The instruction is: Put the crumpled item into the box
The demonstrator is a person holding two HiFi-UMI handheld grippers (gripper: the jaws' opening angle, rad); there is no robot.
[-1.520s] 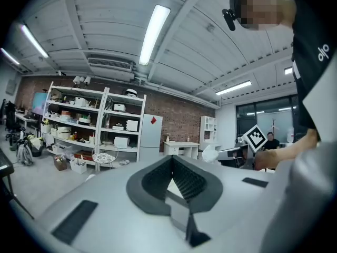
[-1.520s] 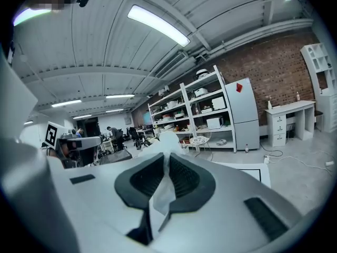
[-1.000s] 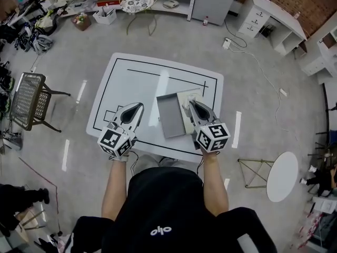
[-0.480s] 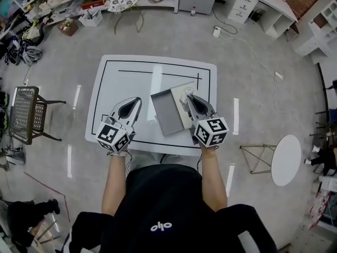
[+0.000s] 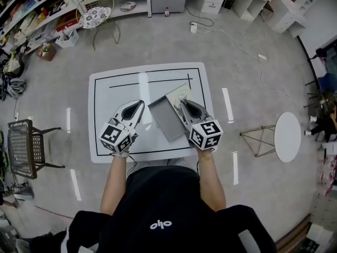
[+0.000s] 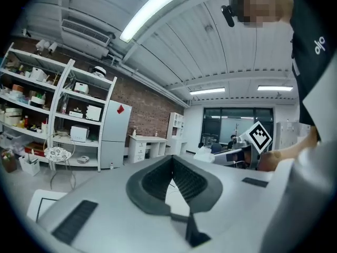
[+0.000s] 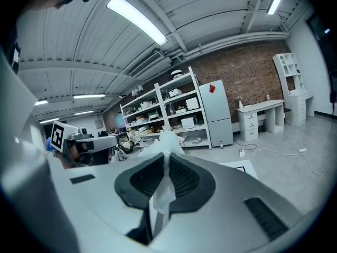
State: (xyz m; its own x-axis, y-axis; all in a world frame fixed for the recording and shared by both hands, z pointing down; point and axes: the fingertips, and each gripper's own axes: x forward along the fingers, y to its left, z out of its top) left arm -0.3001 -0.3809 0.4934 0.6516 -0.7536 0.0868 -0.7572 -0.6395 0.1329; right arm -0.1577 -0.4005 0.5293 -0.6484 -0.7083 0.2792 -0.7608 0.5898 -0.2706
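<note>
A shallow grey box [image 5: 164, 121] lies open on the white table [image 5: 108, 96], with a pale flap [image 5: 174, 95] at its far right side. My right gripper [image 5: 182, 103] hovers at the box's far right corner, shut on a crumpled whitish translucent item [image 7: 162, 190]. The item sticks out beyond the tips [image 5: 183, 94]. The right gripper view shows it pinched between the ribbed pads [image 7: 181, 179] of my right gripper [image 7: 166, 159]. My left gripper [image 5: 139, 105] is left of the box, shut and empty. Its pads [image 6: 185, 179] meet at the tip of the left gripper [image 6: 172, 161].
A black outline is drawn on the table. On the floor, a mesh chair [image 5: 22, 147] stands to the left and a round white side table [image 5: 288, 136] to the right. A wire stool with a patterned plate [image 5: 95, 17], shelves and a cable [image 5: 231, 36] are beyond the table.
The head view has swung, so the table sits differently in the picture. Both grippers keep roughly the same places relative to the box, and the right one still holds the crumpled item.
</note>
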